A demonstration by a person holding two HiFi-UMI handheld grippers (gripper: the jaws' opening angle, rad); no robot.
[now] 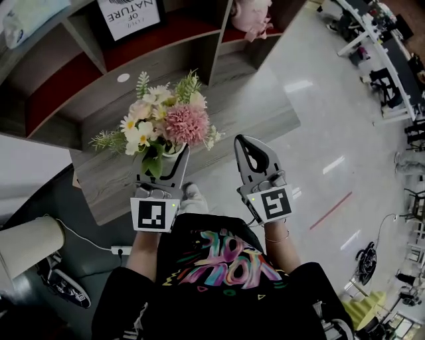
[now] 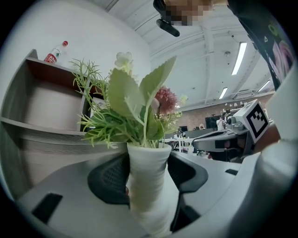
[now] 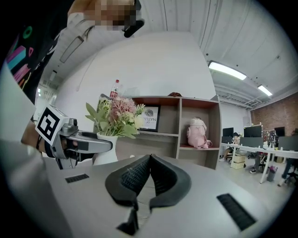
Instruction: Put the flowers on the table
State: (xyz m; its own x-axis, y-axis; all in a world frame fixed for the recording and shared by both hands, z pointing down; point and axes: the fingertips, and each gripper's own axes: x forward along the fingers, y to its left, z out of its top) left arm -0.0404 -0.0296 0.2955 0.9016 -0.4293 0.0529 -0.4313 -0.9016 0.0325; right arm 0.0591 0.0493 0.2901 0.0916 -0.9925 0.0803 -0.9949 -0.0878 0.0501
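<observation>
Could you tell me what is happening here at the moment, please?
A person is working with a handheld gripper in each hand. The left gripper is shut on a white vase of flowers, holding it upright over the wooden tabletop in front of a shelf unit. Whether the vase rests on the wood yet cannot be told. The right gripper is beside it, shut and empty.

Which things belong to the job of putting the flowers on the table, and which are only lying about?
Job: flowers in the white vase, gripped by the left gripper; wooden table.
Lying about: framed print, pink plush toy, red-capped bottle; right gripper, shut and empty.
</observation>
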